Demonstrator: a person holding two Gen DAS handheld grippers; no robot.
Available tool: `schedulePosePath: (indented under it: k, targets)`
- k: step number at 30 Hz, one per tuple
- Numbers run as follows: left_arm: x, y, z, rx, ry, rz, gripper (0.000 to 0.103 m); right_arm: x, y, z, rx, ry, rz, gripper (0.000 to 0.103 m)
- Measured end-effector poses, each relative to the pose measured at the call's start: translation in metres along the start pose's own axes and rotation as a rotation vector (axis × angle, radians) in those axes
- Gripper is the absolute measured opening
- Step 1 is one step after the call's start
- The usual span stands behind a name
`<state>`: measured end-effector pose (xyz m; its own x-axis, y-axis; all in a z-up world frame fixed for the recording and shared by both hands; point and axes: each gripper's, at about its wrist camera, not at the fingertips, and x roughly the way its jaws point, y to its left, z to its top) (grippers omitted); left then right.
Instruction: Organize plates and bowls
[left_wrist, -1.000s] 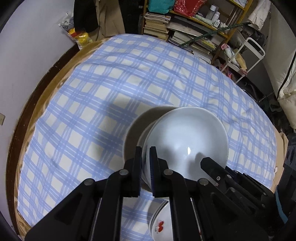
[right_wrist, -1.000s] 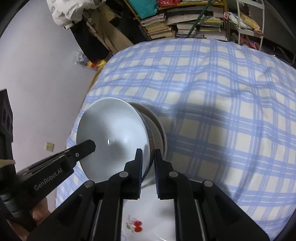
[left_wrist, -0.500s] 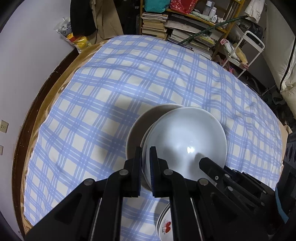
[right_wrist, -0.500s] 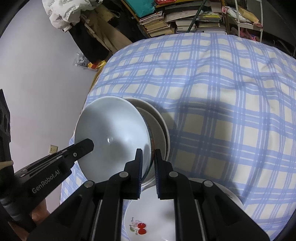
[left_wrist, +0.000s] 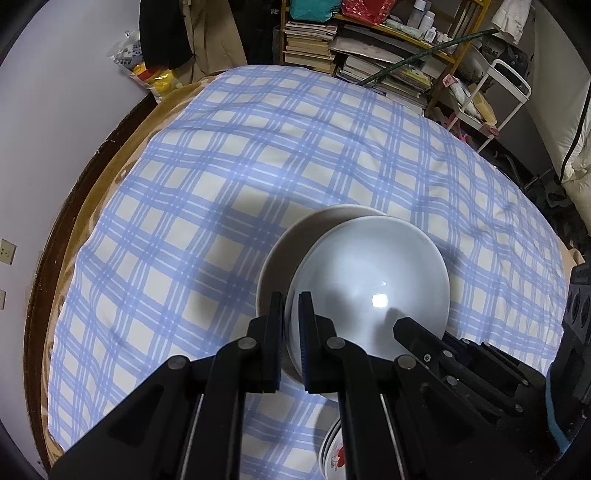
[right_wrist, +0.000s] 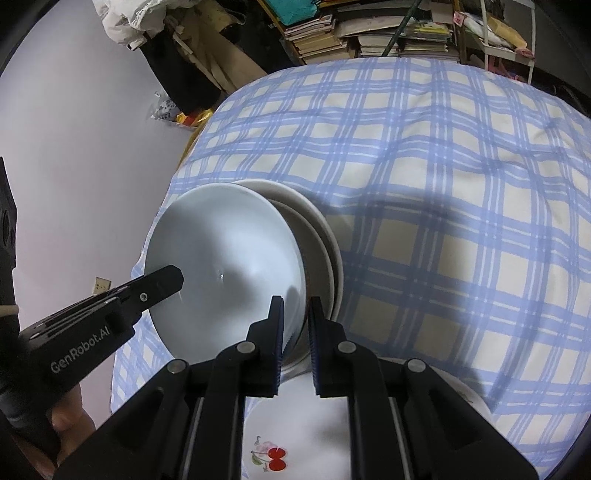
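A white bowl (left_wrist: 373, 284) hangs tilted over a beige bowl (left_wrist: 291, 240) on the blue checked cloth. My left gripper (left_wrist: 291, 325) is shut on the white bowl's near rim. My right gripper (right_wrist: 295, 325) is shut on the opposite rim of the white bowl (right_wrist: 225, 258); the beige bowl (right_wrist: 321, 236) sits just behind it. A white plate with a cherry print (right_wrist: 295, 435) lies below my right gripper, and its edge shows in the left wrist view (left_wrist: 332, 454). Each gripper shows in the other's view.
The blue checked cloth (left_wrist: 221, 166) covers a round table with a brown edge (left_wrist: 88, 173). Shelves of books (left_wrist: 369, 55) and a white rack (left_wrist: 506, 92) stand behind. A bare wall (right_wrist: 74, 147) is on the left.
Both grippers have carried the white bowl up and back, so more of the beige bowl beneath and of the cherry plate shows. Both grips are unchanged.
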<state>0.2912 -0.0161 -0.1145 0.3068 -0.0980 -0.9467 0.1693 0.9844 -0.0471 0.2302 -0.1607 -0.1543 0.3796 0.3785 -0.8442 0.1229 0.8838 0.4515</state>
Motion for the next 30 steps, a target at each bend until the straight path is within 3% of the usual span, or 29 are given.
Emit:
schedulePosePath:
  k: [9, 13, 16, 18, 20, 26, 28, 30]
  targets:
    - [-0.008, 0.003, 0.004, -0.009, -0.031, 0.027, 0.008, -0.011, 0.008, 0.011, -0.065, 0.001, -0.077, 0.023]
    - [-0.013, 0.007, 0.005, -0.018, -0.040, 0.034, 0.009, -0.016, 0.005, 0.017, -0.053, 0.020, -0.035, 0.026]
    - [-0.019, 0.009, 0.003, 0.002, -0.066, 0.079, 0.013, -0.029, 0.000, 0.016, -0.054, -0.019, 0.020, 0.029]
    - [-0.020, 0.012, 0.003, -0.002, -0.073, 0.095, 0.015, -0.040, -0.006, 0.016, -0.037, -0.055, 0.051, 0.049]
    - [-0.019, 0.017, 0.004, -0.012, -0.065, 0.107, 0.016, -0.047, -0.015, 0.017, -0.013, -0.076, 0.042, 0.055]
    - [-0.011, 0.029, 0.003, -0.051, -0.039, 0.096, 0.019, -0.042, -0.034, 0.015, 0.026, -0.072, 0.054, 0.054]
    - [-0.007, 0.031, 0.003, -0.054, -0.032, 0.086, 0.020, -0.036, -0.037, 0.013, 0.029, -0.063, 0.077, 0.048]
    - [-0.004, 0.031, 0.002, -0.053, -0.025, 0.085, 0.022, -0.030, -0.036, 0.010, 0.017, -0.048, 0.094, 0.028]
